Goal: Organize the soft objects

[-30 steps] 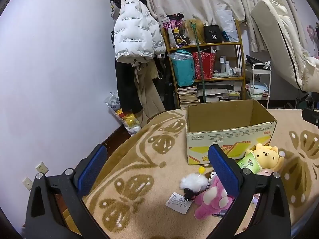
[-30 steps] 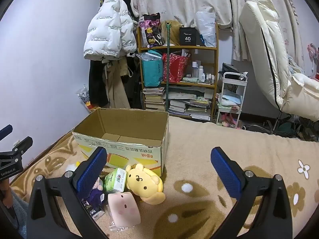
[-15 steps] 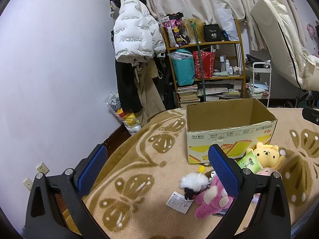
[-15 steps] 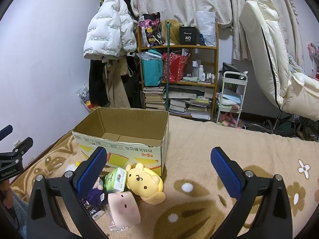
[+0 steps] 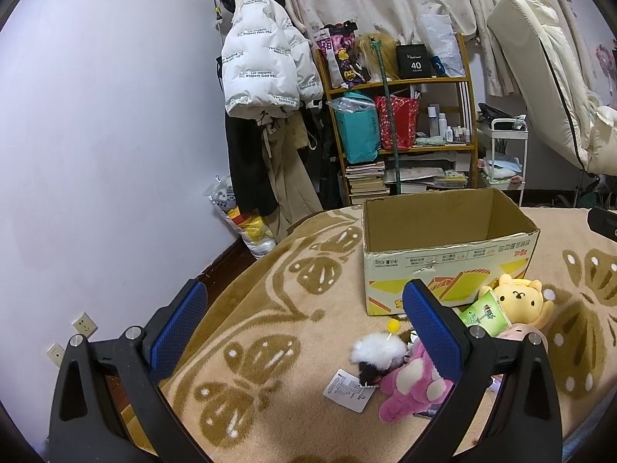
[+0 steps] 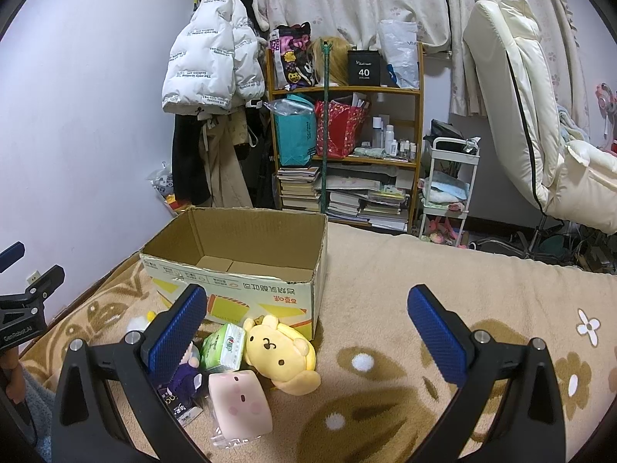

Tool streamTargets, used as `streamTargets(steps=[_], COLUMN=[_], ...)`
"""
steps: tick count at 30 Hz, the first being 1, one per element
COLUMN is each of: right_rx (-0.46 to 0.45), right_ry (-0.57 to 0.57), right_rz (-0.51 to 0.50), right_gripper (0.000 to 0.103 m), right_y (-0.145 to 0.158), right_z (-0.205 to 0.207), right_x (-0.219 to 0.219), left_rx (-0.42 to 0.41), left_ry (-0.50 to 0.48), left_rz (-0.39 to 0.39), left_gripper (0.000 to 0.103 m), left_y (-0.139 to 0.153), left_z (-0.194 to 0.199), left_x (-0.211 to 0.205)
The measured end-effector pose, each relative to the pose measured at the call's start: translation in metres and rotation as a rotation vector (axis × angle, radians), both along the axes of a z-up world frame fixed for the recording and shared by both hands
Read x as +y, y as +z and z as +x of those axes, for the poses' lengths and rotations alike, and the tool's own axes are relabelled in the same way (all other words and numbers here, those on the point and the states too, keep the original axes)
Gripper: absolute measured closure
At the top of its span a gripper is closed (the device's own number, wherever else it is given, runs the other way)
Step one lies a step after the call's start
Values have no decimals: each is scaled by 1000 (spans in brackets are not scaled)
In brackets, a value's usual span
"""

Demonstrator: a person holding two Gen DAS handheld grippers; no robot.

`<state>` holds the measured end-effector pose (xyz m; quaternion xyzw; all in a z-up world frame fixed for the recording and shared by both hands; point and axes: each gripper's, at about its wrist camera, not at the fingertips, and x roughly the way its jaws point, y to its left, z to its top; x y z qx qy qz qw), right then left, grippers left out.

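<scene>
Both tools [image 5: 304, 322] [image 6: 308, 322] gape empty; soft toys [image 6: 279, 351] crowd the cardboard box [image 6: 246, 270] front.

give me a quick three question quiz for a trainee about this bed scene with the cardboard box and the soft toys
1. True or false: the cardboard box already holds the yellow plush.
2. Multiple choice: the green tissue pack lies A) inside the box, B) on the blanket beside the yellow plush, C) between the right tongs.
3. Fill in: both the left tongs and the right tongs are ____, gripping nothing.

Key
1. False: the box's visible floor is bare and the plush lies on the blanket in front of it.
2. B.
3. Open.
</scene>
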<state>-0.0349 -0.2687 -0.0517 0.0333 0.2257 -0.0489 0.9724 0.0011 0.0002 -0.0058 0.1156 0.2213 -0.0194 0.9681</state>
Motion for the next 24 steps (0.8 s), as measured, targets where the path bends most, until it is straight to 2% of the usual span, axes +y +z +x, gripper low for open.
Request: streamTargets(steps=[24], right_rx=[2], right_ry=[0], right_rz=[-1], right_gripper=[0], right_y=[-1], right_z=[0], right_x=[-1], left_rx=[-3], left_ry=[4], left_rz=[2], left_gripper=[3], left_y=[1], left_z=[0], left_x=[-1])
